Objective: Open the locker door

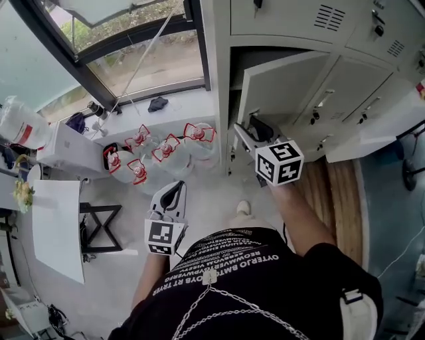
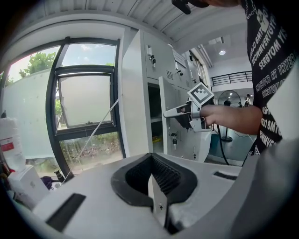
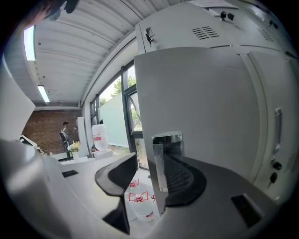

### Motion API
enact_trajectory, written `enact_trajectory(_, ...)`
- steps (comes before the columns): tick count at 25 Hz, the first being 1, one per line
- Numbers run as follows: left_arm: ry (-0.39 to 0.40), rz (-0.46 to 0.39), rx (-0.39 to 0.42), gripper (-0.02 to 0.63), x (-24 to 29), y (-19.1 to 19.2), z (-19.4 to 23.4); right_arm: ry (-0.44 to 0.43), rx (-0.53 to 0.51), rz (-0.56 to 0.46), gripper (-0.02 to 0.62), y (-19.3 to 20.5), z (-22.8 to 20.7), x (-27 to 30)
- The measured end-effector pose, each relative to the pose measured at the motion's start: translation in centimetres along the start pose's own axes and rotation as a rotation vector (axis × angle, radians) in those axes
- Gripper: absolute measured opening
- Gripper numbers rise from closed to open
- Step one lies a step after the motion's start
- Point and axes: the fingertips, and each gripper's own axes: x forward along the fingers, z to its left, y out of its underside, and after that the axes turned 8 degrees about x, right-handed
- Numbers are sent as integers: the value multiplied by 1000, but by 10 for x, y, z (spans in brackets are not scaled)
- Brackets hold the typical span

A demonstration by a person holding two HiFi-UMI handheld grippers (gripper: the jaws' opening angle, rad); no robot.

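The right forearm (image 1: 302, 219) reaches toward upper centre, its right tool (image 1: 247, 126) held nearly level, jaws well apart astride the free edge of the locker door (image 1: 285, 83); the near jaw stands clear, so nothing is clamped. The door, smooth pale grey sheet metal with a chrome latch plate (image 3: 166, 158) on its edge, stands ajar at upper right. The left tool (image 1: 174, 189) sits low at centre, ribbed black jaws together and empty. Clear water jugs (image 1: 166, 151) with red handles crowd the floor (image 1: 126, 199) beside the lockers (image 1: 292, 20), below the window (image 1: 133, 56)
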Motion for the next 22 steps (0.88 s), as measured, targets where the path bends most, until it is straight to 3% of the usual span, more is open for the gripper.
enact_trajectory(3,22,-7,8,-1,-13,4,-7,50,-4,0,164,4,-3,-18)
enact_trajectory(5,35,-8,4,0,-22,8,-11,78,-6,8,117,7,-6,-29)
enact_trajectory(18,169,-14,42,0,-58,32,-37,154,19,-5,131,20,-11,-88)
enact_trajectory(22,185,-3,48,-1,-64,40,-37,149,86,-22,137,26,-16,-104)
